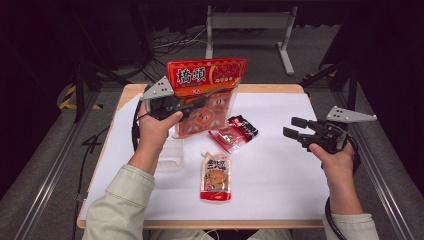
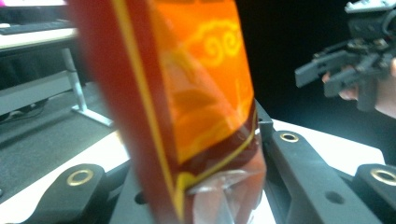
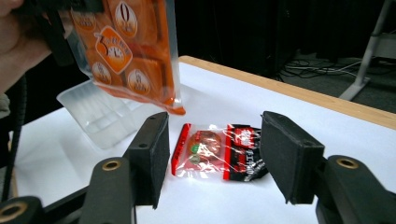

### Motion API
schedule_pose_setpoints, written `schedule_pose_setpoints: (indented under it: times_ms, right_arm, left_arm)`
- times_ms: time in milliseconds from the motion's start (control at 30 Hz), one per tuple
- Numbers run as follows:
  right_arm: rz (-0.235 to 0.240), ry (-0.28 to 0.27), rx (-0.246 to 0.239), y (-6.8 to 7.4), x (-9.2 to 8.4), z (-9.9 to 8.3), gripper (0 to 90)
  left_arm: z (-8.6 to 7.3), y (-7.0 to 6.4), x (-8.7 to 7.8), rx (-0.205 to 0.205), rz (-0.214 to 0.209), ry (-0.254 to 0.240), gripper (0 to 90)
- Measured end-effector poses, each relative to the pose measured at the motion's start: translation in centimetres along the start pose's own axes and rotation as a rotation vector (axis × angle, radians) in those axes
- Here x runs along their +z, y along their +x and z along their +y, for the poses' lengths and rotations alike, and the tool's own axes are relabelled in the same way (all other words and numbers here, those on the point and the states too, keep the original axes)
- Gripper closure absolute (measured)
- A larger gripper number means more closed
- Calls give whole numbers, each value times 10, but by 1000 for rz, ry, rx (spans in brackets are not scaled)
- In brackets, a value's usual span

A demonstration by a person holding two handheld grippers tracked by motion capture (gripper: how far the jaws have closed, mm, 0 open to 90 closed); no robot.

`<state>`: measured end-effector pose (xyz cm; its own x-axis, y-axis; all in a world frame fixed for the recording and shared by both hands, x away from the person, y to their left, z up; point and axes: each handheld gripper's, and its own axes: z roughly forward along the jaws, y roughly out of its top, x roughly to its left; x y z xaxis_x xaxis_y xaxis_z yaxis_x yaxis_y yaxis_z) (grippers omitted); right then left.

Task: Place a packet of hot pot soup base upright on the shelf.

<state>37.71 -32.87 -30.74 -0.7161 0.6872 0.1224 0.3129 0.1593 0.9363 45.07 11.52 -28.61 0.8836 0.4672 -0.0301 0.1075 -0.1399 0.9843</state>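
My left gripper [image 1: 192, 106] pinches the big orange bag [image 1: 206, 95] and holds it up over the clear tub [image 3: 100, 119]. I should lower it in slowly. My right gripper [image 1: 295, 127] is spread wide, holding nothing.

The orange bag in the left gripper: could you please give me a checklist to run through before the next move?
1. Left gripper shut on the orange bag: ok.
2. Bag lifted off the table: ok.
3. Clear tray free beneath the bag: ok.
4. Right gripper open, holding nothing: ok.
5. Small red packet and sauce pouch apart from the tray: ok.
6. Bag sealed: cannot tell.
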Motion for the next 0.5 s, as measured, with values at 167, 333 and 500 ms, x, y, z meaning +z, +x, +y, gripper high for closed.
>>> schedule_pose_setpoints:
  times_ms: [167,333,500]
  right_arm:
    - [-15,9,-4,-2,3,-2,406]
    - [-18,17,1,-4,4,-4,401]
    - [-17,18,-5,-3,4,-3,400]
  left_arm:
    - [1,6,-3,-1,23,-2,713]
    - [-1,20,-6,-30,52,-22,713]
    - [0,26,-3,-29,78,-11,713]
